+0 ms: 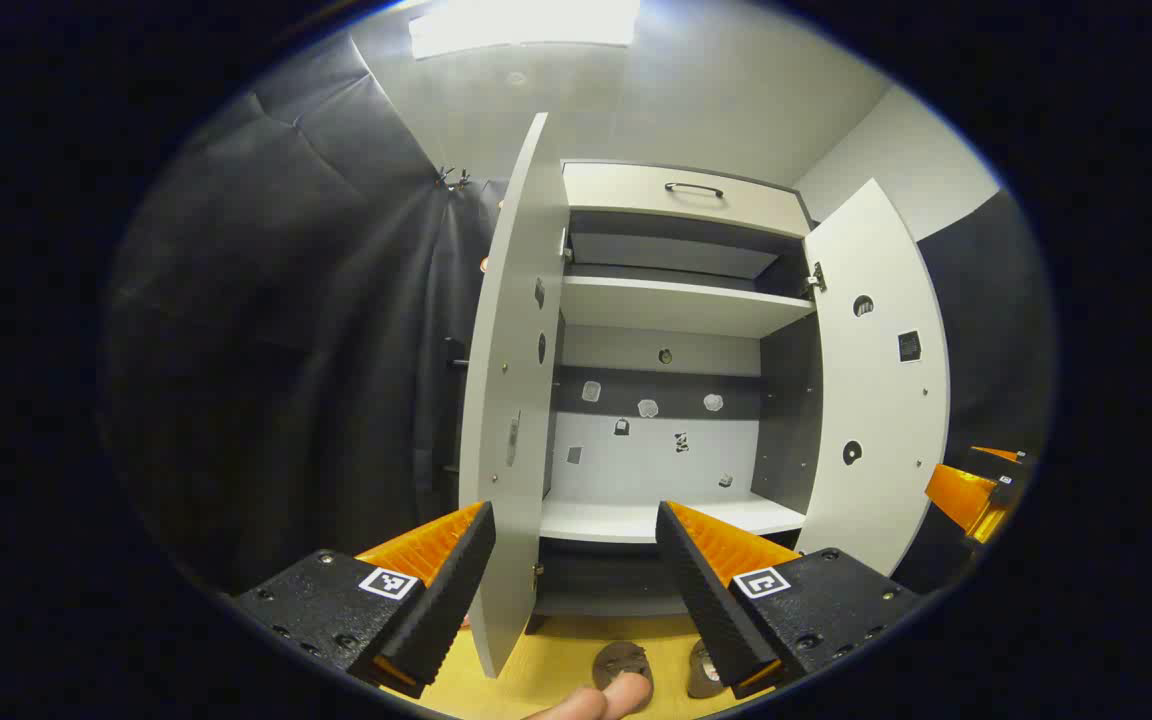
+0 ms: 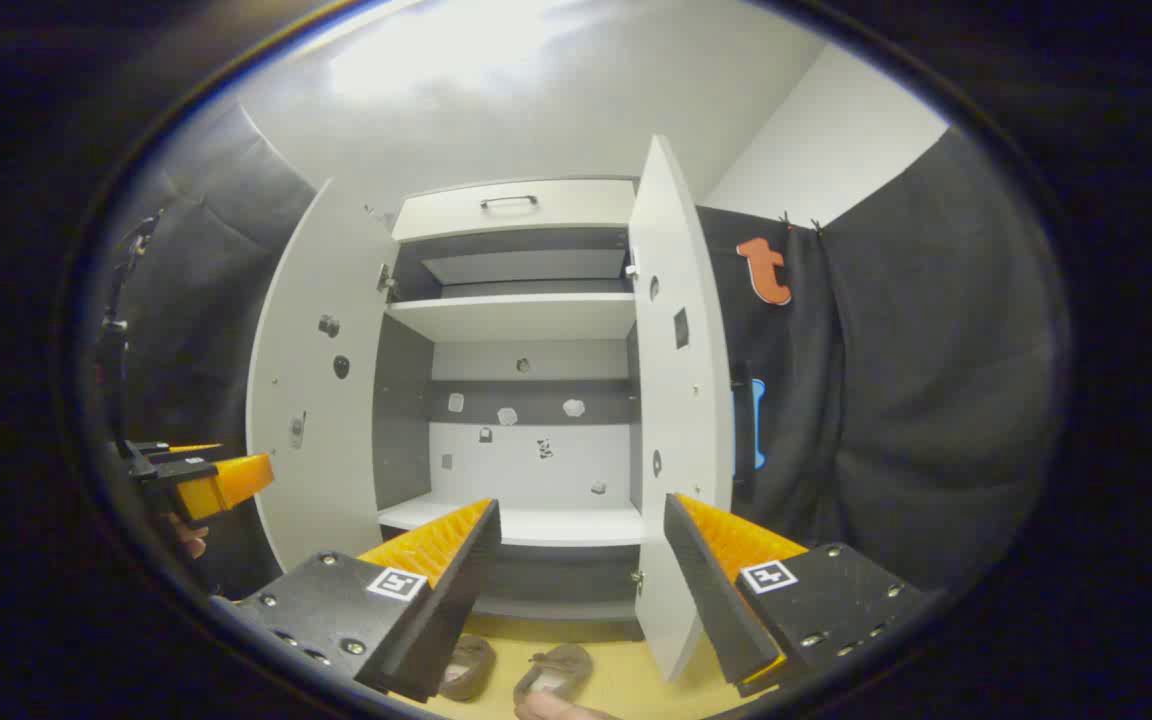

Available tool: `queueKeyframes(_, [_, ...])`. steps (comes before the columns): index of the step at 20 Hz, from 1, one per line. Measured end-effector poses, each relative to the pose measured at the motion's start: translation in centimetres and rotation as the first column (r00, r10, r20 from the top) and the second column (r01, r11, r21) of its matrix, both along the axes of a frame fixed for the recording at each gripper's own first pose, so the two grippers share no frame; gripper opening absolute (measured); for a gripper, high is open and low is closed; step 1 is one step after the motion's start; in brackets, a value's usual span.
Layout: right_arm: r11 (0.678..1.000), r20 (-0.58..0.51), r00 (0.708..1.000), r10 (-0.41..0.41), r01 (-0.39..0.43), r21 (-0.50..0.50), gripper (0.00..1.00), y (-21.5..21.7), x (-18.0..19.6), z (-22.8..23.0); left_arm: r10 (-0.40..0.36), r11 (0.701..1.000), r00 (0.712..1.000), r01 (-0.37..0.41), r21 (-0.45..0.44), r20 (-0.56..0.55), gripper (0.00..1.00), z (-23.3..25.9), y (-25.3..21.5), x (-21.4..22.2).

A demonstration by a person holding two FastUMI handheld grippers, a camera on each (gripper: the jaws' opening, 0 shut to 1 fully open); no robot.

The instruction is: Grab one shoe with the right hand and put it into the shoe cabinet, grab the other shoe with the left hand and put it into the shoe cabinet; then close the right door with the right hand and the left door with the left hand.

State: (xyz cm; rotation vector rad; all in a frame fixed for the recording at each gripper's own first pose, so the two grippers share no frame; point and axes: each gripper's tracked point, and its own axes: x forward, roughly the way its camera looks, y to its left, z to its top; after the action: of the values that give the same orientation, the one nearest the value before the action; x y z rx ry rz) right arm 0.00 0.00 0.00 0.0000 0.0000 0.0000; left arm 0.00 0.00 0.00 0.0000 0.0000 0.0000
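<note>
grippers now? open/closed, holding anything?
Left gripper: open, holding nothing, left door's edge between its fingers.
Right gripper: open, holding nothing; shoes on the floor.

Both doors (image 2: 681, 400) stand wide, bare lower shelf (image 2: 536, 522) reachable

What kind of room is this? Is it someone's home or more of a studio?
Most likely a staged booth, not a home: a white shoe cabinet stands with both doors open, black cloth hangs behind it, and a pair of brown shoes waits on the yellow floor.
</note>
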Motion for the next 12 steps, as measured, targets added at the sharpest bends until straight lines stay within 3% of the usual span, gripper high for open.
queueKeyframes(4, [0.999,-0.010,0.999,0.032,-0.033,-0.022,0.98,1.5,0.6,-0.9,-0.039,0.999,0.998,0.040,0.005,-0.046,0.98,-1.7,-0.7,0.8])
queueKeyframes(12, [1.000,-0.036,0.999,-0.011,0.011,-0.012,0.98,0.2,1.9,-3.5,-0.074,0.997,0.996,0.075,0.010,-0.052,0.99,-3.2,-2.4,1.0])
